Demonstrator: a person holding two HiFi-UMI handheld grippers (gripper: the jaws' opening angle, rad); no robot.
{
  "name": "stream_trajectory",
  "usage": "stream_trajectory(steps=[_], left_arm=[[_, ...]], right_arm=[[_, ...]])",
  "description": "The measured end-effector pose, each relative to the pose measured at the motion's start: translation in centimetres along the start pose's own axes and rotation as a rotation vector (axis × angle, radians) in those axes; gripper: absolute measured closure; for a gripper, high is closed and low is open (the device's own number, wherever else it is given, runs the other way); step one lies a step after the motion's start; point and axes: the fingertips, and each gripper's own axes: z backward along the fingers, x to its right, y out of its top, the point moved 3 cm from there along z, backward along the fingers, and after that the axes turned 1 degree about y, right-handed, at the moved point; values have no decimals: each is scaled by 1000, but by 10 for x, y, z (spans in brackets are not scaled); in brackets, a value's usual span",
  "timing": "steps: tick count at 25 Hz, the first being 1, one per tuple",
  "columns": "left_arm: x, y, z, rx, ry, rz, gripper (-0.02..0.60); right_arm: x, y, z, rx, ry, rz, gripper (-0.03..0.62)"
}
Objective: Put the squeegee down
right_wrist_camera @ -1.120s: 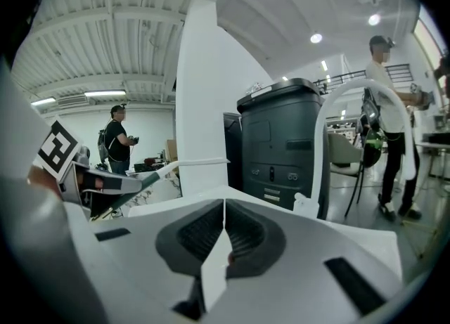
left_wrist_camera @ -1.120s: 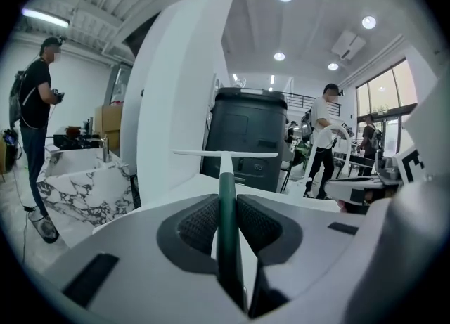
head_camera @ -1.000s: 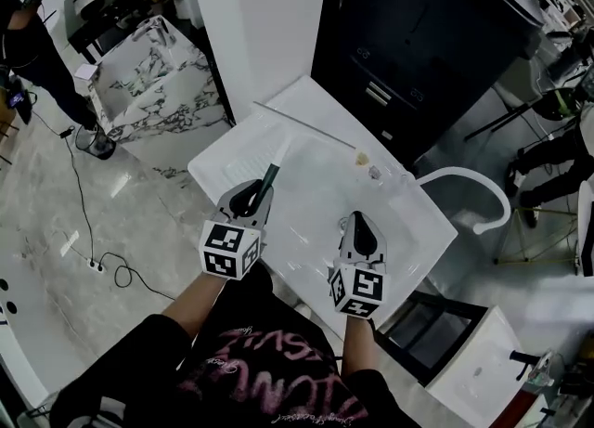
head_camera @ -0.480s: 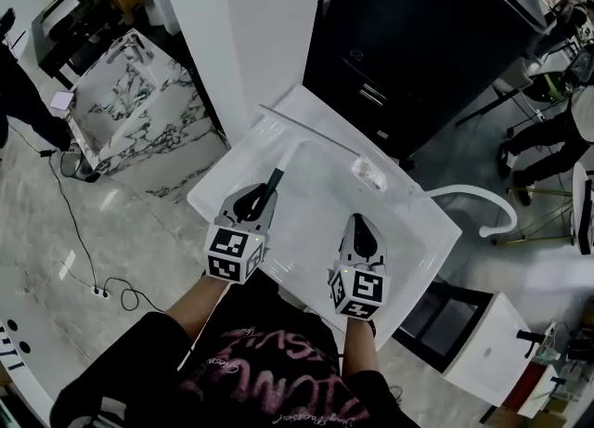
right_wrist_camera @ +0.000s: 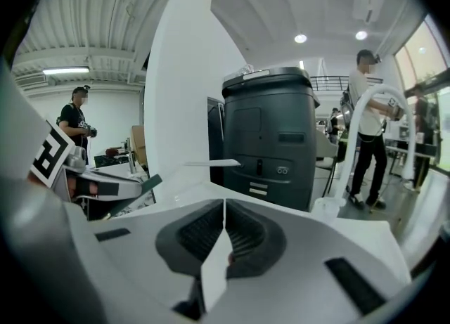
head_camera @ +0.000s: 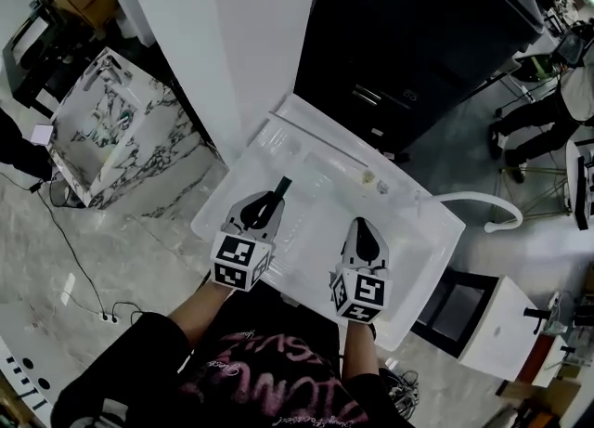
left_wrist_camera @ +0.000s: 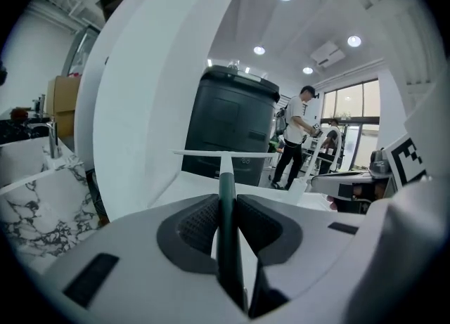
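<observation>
The squeegee has a dark green handle [head_camera: 281, 185] and a thin white blade [left_wrist_camera: 223, 153] at its far end. My left gripper [head_camera: 268, 203] is shut on the handle [left_wrist_camera: 226, 206], holding it out over the white basin [head_camera: 413, 231] with the blade pointing away from me. In the left gripper view the handle runs straight up between the two pads [left_wrist_camera: 199, 223]. My right gripper [head_camera: 360, 233] hangs over the basin's near right part, shut with nothing between its jaws [right_wrist_camera: 224, 228].
A tall black cabinet [head_camera: 418, 36] stands behind the basin, beside a white wall [head_camera: 232, 36]. A curved white faucet [head_camera: 478, 203] rises at the basin's right. A small pale object [head_camera: 371, 178] lies at the basin's far side. A marble block [head_camera: 111, 129] sits to the left.
The head view has shifted, so the basin sits more centrally. Both grippers stay over it, the left one still gripping the squeegee, slightly lower in the frame.
</observation>
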Motion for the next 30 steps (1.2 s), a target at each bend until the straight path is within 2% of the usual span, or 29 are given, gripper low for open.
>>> stream_trajectory(steps=[9, 14, 21, 30], left_arm=[[-16, -3, -20, -45, -85, -24, 497], [-11, 2, -29, -40, -112, -41, 497], [2, 9, -35, -28, -106, -59, 497], [16, 20, -34, 6, -60, -82, 497]], right_arm=[[-11, -5, -13, -28, -79, -24, 572], [-2, -3, -7, -20, -121, -34, 572], [15, 0, 4, -8, -156, -43, 572], [28, 9, 13, 49, -130, -58, 572]])
